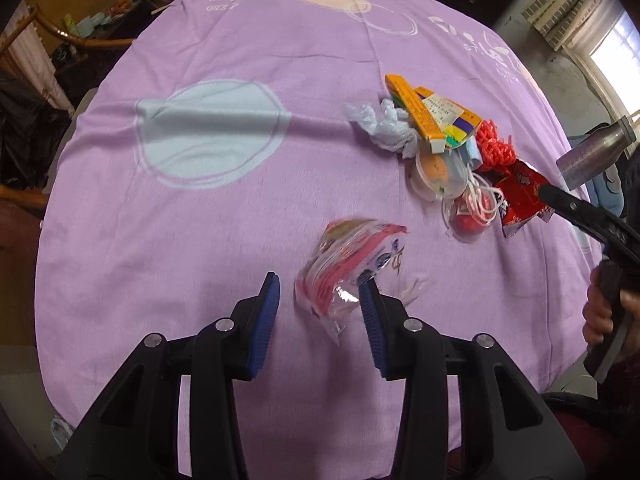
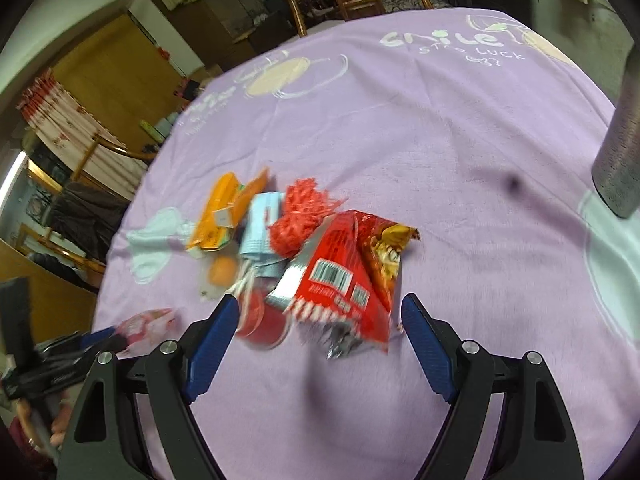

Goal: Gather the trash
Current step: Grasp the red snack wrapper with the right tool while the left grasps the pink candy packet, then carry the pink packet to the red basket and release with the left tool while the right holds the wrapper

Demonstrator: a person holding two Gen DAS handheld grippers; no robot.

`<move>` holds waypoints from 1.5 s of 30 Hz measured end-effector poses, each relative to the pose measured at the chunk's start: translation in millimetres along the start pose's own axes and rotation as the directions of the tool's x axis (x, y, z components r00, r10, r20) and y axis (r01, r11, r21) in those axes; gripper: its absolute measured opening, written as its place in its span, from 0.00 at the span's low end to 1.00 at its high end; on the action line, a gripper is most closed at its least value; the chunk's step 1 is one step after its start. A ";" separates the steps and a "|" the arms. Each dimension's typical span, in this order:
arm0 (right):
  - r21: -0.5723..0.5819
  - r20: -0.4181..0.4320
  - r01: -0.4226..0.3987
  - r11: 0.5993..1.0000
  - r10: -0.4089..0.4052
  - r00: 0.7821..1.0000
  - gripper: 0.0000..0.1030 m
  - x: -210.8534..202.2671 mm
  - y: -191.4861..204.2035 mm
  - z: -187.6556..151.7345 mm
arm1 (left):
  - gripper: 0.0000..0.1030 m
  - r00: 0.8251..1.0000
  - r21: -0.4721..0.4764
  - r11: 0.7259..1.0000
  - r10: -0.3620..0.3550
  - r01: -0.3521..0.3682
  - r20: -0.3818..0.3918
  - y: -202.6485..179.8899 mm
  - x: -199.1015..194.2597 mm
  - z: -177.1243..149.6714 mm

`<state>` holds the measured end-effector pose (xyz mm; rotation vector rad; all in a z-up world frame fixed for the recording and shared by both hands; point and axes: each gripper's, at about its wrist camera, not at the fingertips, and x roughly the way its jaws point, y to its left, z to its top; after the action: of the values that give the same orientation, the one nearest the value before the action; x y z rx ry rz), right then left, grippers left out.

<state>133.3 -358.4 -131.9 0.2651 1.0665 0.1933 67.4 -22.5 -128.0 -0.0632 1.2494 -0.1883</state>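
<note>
The left gripper (image 1: 322, 280) stands narrowed, its right pad touching a crinkled pink-and-clear plastic wrapper (image 1: 348, 256); the right gripper (image 2: 318, 306) gapes wide around a red foil snack bag (image 2: 344, 272) lying between its fingers

purple cloth (image 2: 440, 128) reads "smile", seemingly "star luck".
</note>
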 end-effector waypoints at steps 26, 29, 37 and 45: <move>0.047 0.086 -0.042 0.998 0.038 0.996 0.06 -48.9 -27.1 -26.6 | 0.45 0.999 0.033 0.999 -0.031 0.032 -0.041 -32.3 36.4 11.0; 0.024 0.104 -0.053 0.998 0.050 0.993 0.06 -52.9 -17.9 -22.8 | 0.45 0.999 0.019 0.999 -0.039 0.039 0.025 -28.8 11.1 20.0; -0.031 0.148 -0.073 0.997 0.076 0.986 0.06 -66.2 17.2 -15.9 | 0.45 0.979 0.012 1.000 -0.023 0.021 0.203 -8.3 -61.9 31.4; -0.103 0.153 -0.104 0.989 0.119 0.981 0.06 -69.1 70.1 -12.1 | 0.45 0.955 -0.063 0.998 0.008 0.011 0.298 43.8 -110.7 13.5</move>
<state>88.2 -309.8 -58.2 0.2506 0.8819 0.3179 51.5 39.3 -26.6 -0.1429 0.9535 -0.1339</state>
